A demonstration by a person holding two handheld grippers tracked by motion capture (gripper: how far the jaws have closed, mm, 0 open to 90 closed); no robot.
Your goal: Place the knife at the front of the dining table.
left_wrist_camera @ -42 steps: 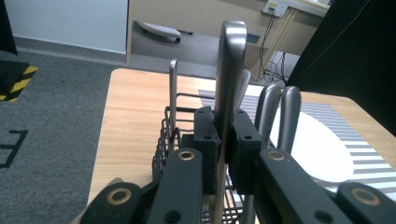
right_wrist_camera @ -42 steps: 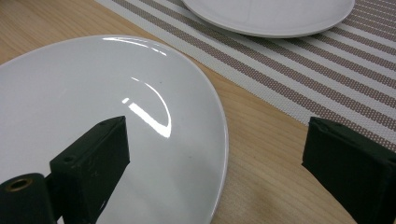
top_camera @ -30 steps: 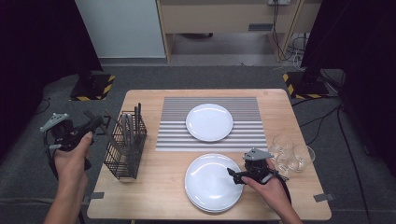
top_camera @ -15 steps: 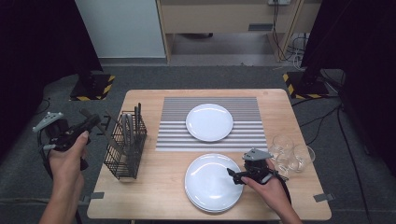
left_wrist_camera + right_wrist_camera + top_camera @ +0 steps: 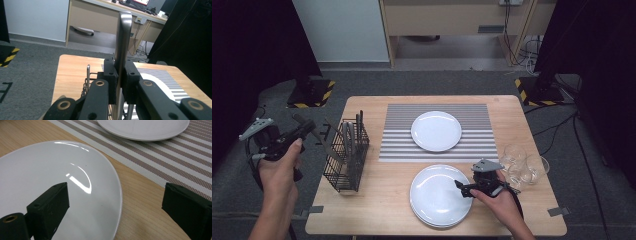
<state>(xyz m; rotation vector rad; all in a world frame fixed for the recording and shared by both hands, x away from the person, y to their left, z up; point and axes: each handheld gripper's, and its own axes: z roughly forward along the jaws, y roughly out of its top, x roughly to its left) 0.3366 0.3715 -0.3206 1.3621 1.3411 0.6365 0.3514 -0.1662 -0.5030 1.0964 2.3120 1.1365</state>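
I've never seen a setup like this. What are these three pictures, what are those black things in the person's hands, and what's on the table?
A person holds a two-jawed claw in each hand. One camera looks down from above; one rides on each claw. On the wooden table lie a striped placemat bearing a white plate, a stack of white plates, a black wire cutlery basket and clear glasses. The left claw is shut on a flat metal utensil handle. The right claw is open, straddling the stack's rim.

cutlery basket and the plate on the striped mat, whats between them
In the high view, between the cutlery basket and the plate lie only bare wooden table and the left part of the striped mat.
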